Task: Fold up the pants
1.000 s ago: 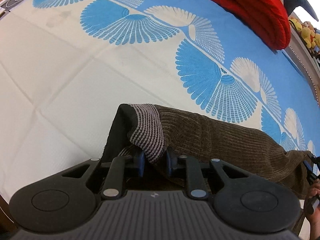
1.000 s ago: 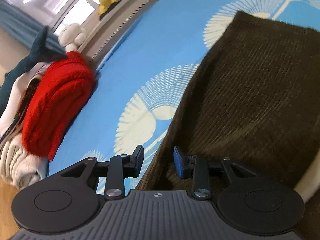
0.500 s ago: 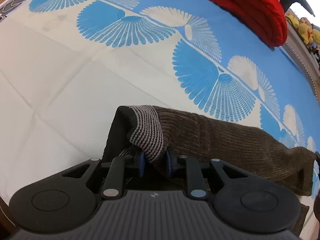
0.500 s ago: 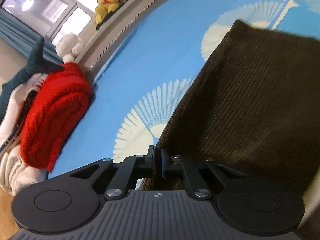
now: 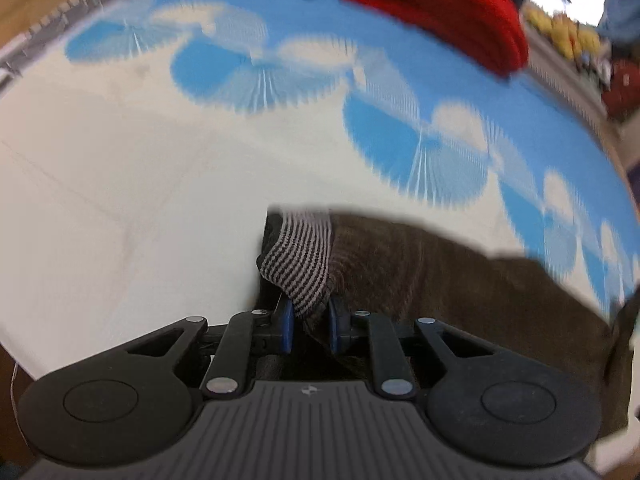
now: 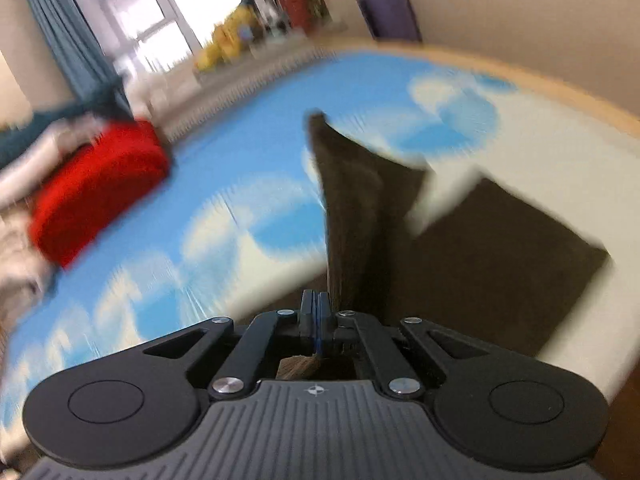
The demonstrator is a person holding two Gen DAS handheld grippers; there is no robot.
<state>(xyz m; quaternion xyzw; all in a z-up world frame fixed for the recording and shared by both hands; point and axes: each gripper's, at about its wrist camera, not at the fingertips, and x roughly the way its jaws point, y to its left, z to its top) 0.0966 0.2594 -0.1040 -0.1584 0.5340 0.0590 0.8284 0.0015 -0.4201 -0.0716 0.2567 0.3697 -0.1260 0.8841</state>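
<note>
Dark brown corduroy pants [image 5: 460, 280] lie across the blue-and-white bed sheet [image 5: 120, 200]. My left gripper [image 5: 309, 326] pinches their grey striped waistband [image 5: 300, 264] between its blue pads, and its jaws are closing tighter on it. In the blurred right wrist view my right gripper [image 6: 316, 312] is shut on an edge of the pants [image 6: 352, 200]. That part is lifted and stretches away from the jaws, over the portion lying flat [image 6: 500, 260].
A folded red knit blanket [image 5: 440, 4] [image 6: 96, 192] sits on a pile of clothes at the sheet's far side. Yellow plush toys [image 6: 228, 44] line a ledge by the window. The wooden bed edge [image 6: 560, 92] runs past the sheet.
The right gripper shut on the pants' edge, then swung fast across and upward, pulling the fabric with it. The left gripper shifted sideways and rolled a little while holding the waistband.
</note>
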